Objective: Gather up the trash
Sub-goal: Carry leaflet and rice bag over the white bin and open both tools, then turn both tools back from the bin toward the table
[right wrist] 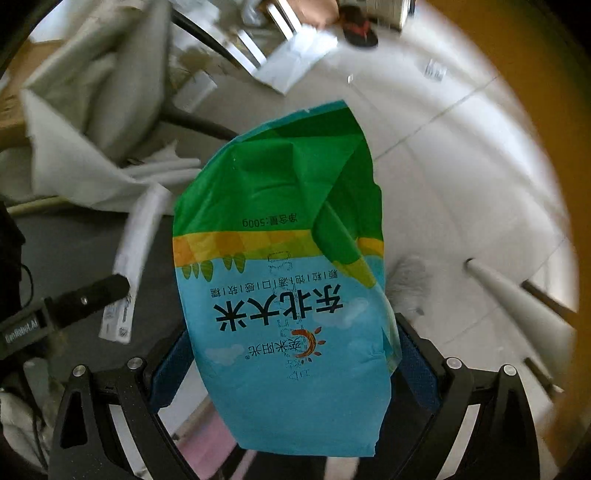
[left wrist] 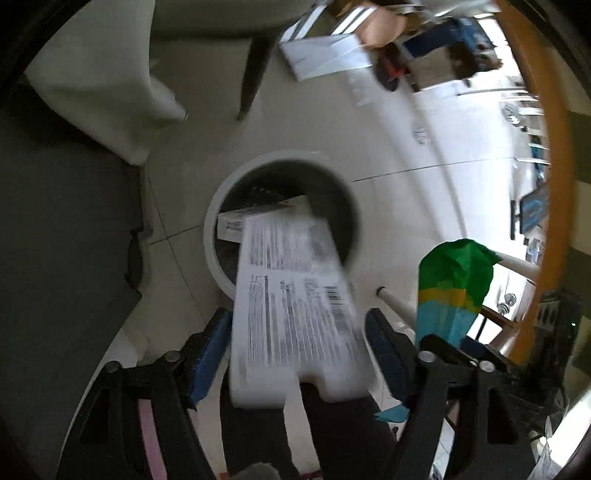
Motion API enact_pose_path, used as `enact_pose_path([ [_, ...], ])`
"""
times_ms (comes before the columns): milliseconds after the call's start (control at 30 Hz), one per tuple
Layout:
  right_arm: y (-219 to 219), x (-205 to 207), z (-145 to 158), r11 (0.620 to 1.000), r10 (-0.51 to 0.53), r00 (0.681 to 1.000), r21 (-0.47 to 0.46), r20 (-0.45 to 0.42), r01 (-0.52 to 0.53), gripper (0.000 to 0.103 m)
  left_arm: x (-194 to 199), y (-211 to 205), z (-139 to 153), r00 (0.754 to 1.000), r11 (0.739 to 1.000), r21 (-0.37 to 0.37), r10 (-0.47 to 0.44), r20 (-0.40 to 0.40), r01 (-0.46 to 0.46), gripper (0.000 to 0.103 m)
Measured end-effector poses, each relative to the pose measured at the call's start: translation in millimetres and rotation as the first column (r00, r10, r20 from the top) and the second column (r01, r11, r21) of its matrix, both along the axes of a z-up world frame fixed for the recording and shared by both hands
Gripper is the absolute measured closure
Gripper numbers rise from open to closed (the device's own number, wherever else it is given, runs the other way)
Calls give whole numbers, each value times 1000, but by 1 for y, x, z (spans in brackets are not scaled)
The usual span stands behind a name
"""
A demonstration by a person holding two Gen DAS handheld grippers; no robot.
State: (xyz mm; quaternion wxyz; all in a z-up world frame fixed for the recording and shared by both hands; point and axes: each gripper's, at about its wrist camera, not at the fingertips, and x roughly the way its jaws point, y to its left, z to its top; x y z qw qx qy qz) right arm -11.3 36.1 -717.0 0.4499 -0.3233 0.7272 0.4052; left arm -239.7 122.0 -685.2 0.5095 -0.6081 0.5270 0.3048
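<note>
The left claw [left wrist: 295, 354] points steeply down at a round grey waste bin [left wrist: 212, 236] standing on the pale tiled floor [left wrist: 388, 155]. Between its blue pads [left wrist: 207, 354] lies a flat white carton [left wrist: 291, 306] printed with dense text and a barcode, its far end reaching over the bin's rim. The jaws stand apart with a gap visible on each side of the carton, so the pads are not pressing it (the carton is blurred). Inside the bin another white box [left wrist: 258, 218] already lies against the dark liner.

The right claw [right wrist: 291, 369] is closed on a crumpled rice bag [right wrist: 280, 258], blue at the bottom, yellow-banded, green at the top, with large Chinese lettering and "500g" printed upside down in this view. The bag stands up from the pads and hides most of the floor beyond it. In the left wrist view the same bag shows at the right, beside the bin and a white furniture leg [left wrist: 397, 304].

Further off lie a white cloth [right wrist: 85, 122], a flat white package [right wrist: 299, 62] on the floor, and a red-and-black sandal [right wrist: 360, 31] near someone's foot. The left claw's black finger and the white carton appear at the left edge of the right wrist view.
</note>
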Motion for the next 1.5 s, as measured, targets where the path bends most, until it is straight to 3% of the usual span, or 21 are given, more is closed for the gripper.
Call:
enact_pose_path([
  [67, 1, -3, -38, 1000, -20, 999, -19, -39, 19, 4, -6, 1, -25, 1000, 1000, 0, 12, -20, -12, 5],
  [233, 3, -15, -95, 998, -49, 991, -45, -123, 44, 1, -14, 2, -30, 991, 992, 129, 7, -132, 10, 3],
  [400, -5, -9, -93, 999, -38, 995, -32, -95, 35, 0, -18, -5, -20, 971, 975, 213, -6, -240, 58, 3],
  [467, -3, -10, -86, 1000, -19, 997, -25, -70, 17, 0, -17, -7, -14, 967, 972, 225, -10, -253, 68, 3],
  [567, 0, -13, -70, 999, 45, 997, -24, 57, -44, 0, -16, -10, -11, 952, 965, 237, -34, -303, 110, 3],
  [733, 10, -16, -52, 991, 136, 964, -40, 228, -131, 0, -12, -18, -1, 943, 964, 230, -49, -330, 130, 3],
  [1067, 7, -22, -5, 984, 177, 949, -19, 261, -179, 0, -10, -28, 43, 950, 963, 243, -38, -309, 118, 3],
  [1300, 8, -21, 57, 981, 175, 943, 28, 283, -190, 0, -11, -33, 90, 956, 957, 267, -33, -292, 114, 3],
  [1500, 8, -21, 126, 979, 166, 945, 67, 283, -192, 0, -14, -40, 148, 960, 950, 292, -28, -277, 112, 3],
])
